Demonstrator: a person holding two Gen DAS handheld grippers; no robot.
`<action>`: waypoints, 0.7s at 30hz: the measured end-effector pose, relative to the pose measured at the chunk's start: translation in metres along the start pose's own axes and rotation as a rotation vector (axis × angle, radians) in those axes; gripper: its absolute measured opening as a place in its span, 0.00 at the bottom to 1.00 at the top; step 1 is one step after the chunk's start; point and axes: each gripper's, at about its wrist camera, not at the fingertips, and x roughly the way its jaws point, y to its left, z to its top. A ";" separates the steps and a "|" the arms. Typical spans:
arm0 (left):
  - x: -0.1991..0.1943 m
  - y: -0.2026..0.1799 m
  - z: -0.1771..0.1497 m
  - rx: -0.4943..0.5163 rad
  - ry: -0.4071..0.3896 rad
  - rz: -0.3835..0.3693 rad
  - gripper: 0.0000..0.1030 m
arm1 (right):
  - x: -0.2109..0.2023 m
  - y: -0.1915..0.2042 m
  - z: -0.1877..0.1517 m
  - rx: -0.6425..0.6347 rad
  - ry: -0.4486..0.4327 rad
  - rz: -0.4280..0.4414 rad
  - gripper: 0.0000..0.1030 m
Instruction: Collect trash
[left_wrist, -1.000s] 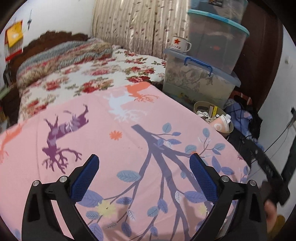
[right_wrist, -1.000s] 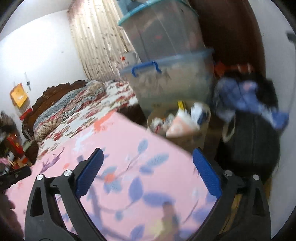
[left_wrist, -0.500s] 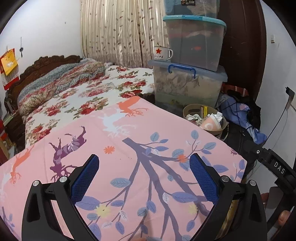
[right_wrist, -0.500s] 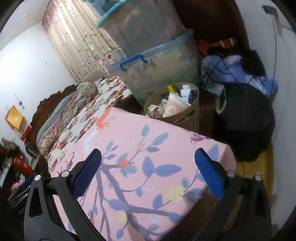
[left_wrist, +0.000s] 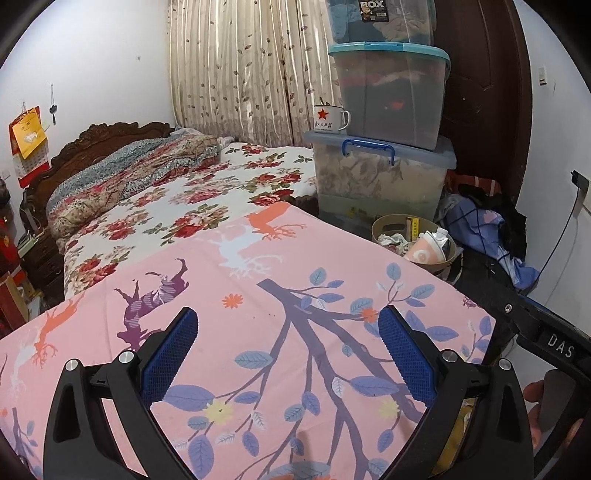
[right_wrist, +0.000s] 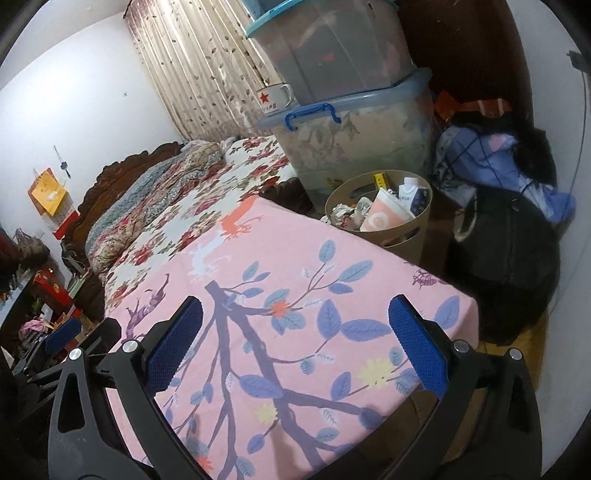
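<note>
At far left, against the white wall, hangs a yellow-and-red calendar (left_wrist: 27, 138); beside it stands a carved dark headboard (left_wrist: 103, 138), with a folded patterned quilt (left_wrist: 129, 173) lying on a rose-print bedsheet (left_wrist: 207, 195). Below and nearer to me spreads a pink cloth (left_wrist: 258, 295) printed with deer, branches and blue leaves; my left gripper (left_wrist: 286, 347) hovers over it, fingers spread wide, nothing between the blue pads (left_wrist: 170, 354). My right gripper (right_wrist: 295, 341) hangs over the same cloth's right half, likewise spread wide and holding nothing. Centre back: a beige leaf-print curtain (left_wrist: 240, 70). Right of it, stacked clear storage bins (left_wrist: 384, 173), with a white enamel mug (left_wrist: 328, 118) bearing a red star resting on the lowest lid. On the floor just beside that stack, past the cloth's far edge, sits a tan wastebasket (right_wrist: 402, 236) filled with trash (right_wrist: 384, 214): a peach cup, cartons, crumpled paper. Far right: a black bag (right_wrist: 506, 266) with blue clothing (right_wrist: 495, 162) heaped behind it.
</note>
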 end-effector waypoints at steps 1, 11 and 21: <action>0.000 0.000 0.000 0.000 0.000 0.001 0.92 | 0.000 0.001 0.000 -0.001 0.002 0.003 0.97; -0.003 -0.001 -0.001 0.014 0.000 0.013 0.92 | 0.003 0.001 0.001 0.007 0.018 0.033 0.97; 0.001 -0.006 -0.003 0.035 0.026 0.040 0.92 | 0.006 0.002 0.001 0.004 0.023 0.041 0.97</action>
